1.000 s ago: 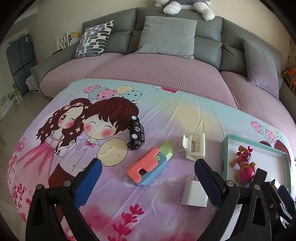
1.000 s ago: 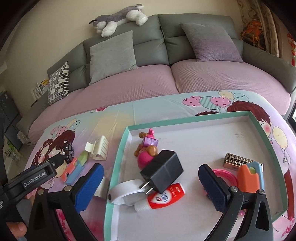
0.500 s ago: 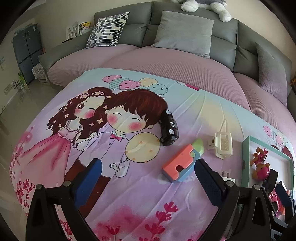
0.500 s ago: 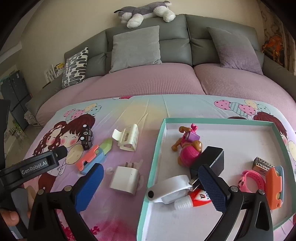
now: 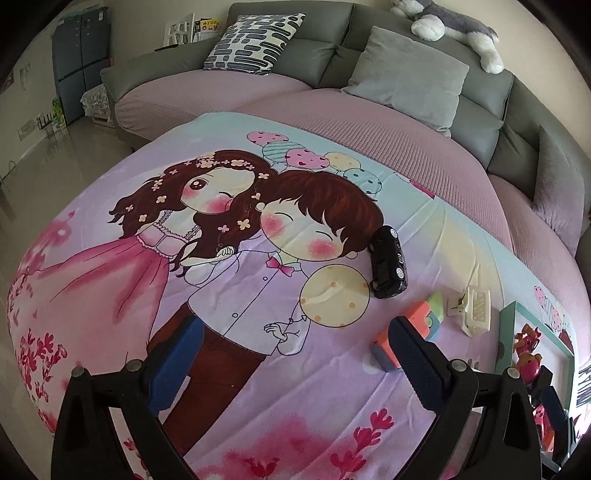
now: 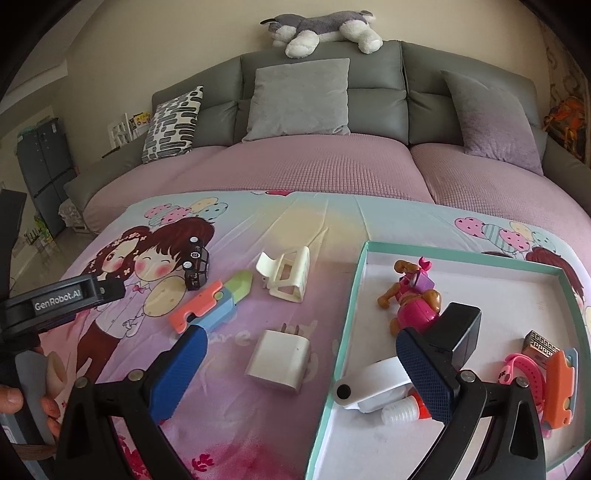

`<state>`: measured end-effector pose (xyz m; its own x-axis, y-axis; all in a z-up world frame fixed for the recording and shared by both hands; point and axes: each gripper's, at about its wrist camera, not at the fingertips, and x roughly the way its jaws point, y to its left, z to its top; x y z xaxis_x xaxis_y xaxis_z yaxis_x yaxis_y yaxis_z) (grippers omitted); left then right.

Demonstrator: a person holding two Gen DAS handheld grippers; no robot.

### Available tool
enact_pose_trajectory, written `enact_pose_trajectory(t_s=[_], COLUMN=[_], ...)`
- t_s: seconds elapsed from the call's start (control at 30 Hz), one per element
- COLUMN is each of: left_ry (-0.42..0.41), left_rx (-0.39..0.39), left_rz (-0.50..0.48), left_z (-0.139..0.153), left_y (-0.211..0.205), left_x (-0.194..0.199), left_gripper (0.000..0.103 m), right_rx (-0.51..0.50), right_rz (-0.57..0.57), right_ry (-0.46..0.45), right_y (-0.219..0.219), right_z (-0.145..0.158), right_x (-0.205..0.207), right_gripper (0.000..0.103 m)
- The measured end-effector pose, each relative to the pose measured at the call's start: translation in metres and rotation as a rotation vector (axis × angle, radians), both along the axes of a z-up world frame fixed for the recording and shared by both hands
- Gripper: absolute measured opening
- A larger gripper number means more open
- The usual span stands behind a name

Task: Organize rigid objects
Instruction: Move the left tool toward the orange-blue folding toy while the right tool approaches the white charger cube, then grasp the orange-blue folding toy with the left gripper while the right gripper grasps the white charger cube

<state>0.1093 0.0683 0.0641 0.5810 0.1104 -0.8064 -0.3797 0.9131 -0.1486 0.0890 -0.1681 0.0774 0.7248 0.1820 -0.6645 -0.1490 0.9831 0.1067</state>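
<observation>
On the cartoon bedsheet lie a black toy car (image 6: 195, 266) (image 5: 387, 263), an orange-blue-green toy (image 6: 210, 305) (image 5: 410, 330), a cream hair clip (image 6: 286, 275) (image 5: 472, 308) and a white charger (image 6: 279, 361). A teal-rimmed white tray (image 6: 356, 295) (image 5: 504, 332) holds a pink puppy figure (image 6: 412, 299), a black charger (image 6: 460, 326), a white band, a tube, a pink watch and an orange toy. My right gripper (image 6: 299, 365) is open and empty, over the white charger and the tray's left rim. My left gripper (image 5: 291, 354) is open and empty, left of the toys.
A grey sofa with pink covers and cushions (image 6: 299, 99) stands behind the sheet. A plush dog (image 6: 321, 31) lies on its back. The left gripper's body (image 6: 55, 299) and a hand show at the right wrist view's left edge. Floor (image 5: 44, 166) lies to the left.
Both grippers have swung to the left. The tray has slid to the right in both views and the loose toys now sit nearer the middle of the right wrist view. Both stay open.
</observation>
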Motion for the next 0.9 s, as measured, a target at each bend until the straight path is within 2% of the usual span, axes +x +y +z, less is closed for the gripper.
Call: enact_pose_trajectory(t_s=[0.23, 0.3, 0.5, 0.63, 0.7, 0.9], left_ry=[-0.011, -0.014, -0.028, -0.049, -0.056, -0.035], left_rx=[-0.035, -0.044, -0.056, -0.106, -0.113, -0.077], left_rz=[-0.059, -0.076, -0.101, -0.145, -0.169, -0.234], left_z=[-0.01, -0.011, -0.017, -0.02, -0.022, -0.028], left_y=[-0.008, -0.01, -0.012, -0.017, -0.022, -0.038], left_x=[0.011, 0.013, 0.018, 0.024, 0.028, 0.038], left_gripper=[0.1, 0.1, 0.1, 0.1, 0.1, 0.1], right_rx=[-0.008, -0.025, -0.033, -0.044, -0.037, -0.035], right_rz=[0.029, 0.044, 0.057, 0.039, 0.028, 0.003], right_ry=[-0.013, -0.001, 0.07, 0.103, 0.129, 0.175], right_y=[0.017, 0.023, 0.03, 0.032, 0.031, 0.031], right_z=[0.002, -0.002, -0.017, -0.023, -0.027, -0.036], right_x=[-0.001, 0.0, 0.007, 0.011, 0.015, 0.024], right_gripper=[0.096, 0.085, 0.073, 0.072, 0.063, 0.062])
